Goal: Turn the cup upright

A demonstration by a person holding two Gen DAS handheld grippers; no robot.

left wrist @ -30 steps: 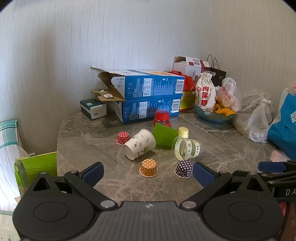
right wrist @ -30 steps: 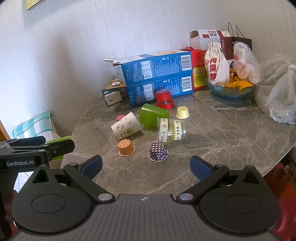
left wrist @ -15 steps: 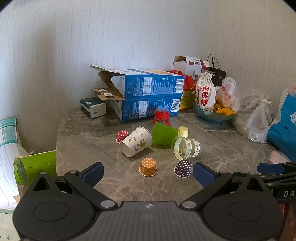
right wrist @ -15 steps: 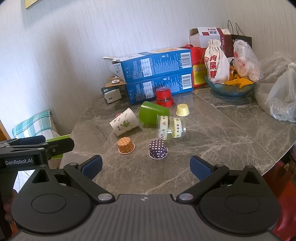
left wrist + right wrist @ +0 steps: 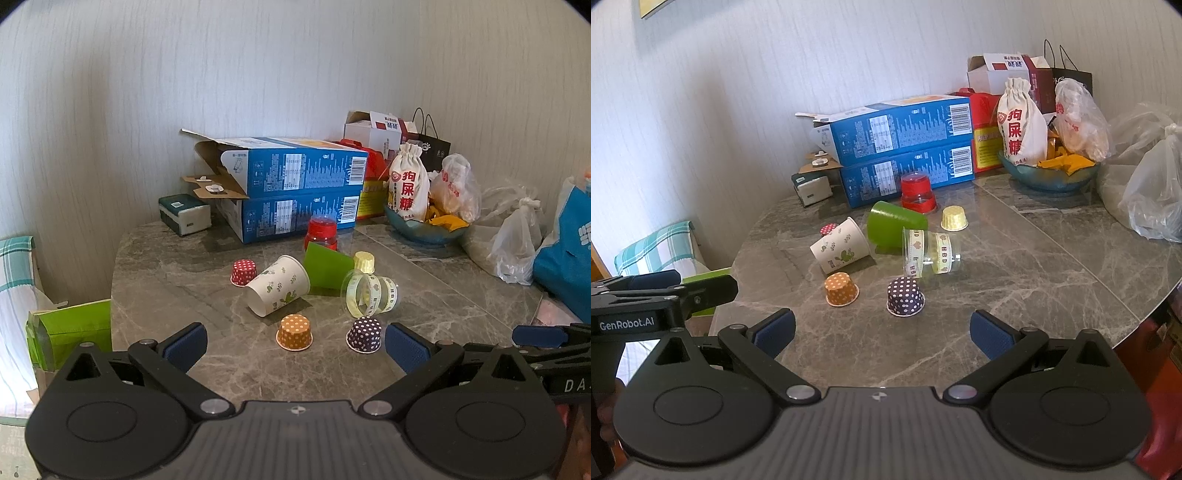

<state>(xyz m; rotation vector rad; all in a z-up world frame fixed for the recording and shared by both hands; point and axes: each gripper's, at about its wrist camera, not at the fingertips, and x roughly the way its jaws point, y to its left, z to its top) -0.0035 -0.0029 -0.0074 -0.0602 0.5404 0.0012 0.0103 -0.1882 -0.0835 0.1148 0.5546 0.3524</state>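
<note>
Several cups lie in the middle of the marble table (image 5: 177,280). A white paper cup with leaf print (image 5: 279,285) (image 5: 843,244), a green cup (image 5: 328,270) (image 5: 894,228) and a clear cup with yellow bands (image 5: 369,293) (image 5: 931,254) lie on their sides. Small dotted cups stand upside down: orange (image 5: 294,332) (image 5: 841,289), purple (image 5: 364,334) (image 5: 905,296), red (image 5: 243,271). A yellow one (image 5: 954,218) and a red plastic cup (image 5: 917,192) are also inverted. My left gripper (image 5: 295,345) and right gripper (image 5: 882,332) are open and empty, short of the cups.
Two stacked blue boxes (image 5: 295,188), a small green-white box (image 5: 184,214), a bowl (image 5: 1049,177) with a white cloth bag (image 5: 1021,125) and plastic bags (image 5: 1145,184) crowd the back and right. A green bag (image 5: 70,328) sits left of the table edge.
Both grippers have drifted slightly; the view has shifted a little toward the cups. Nothing on the table has moved and both grippers stay open.
</note>
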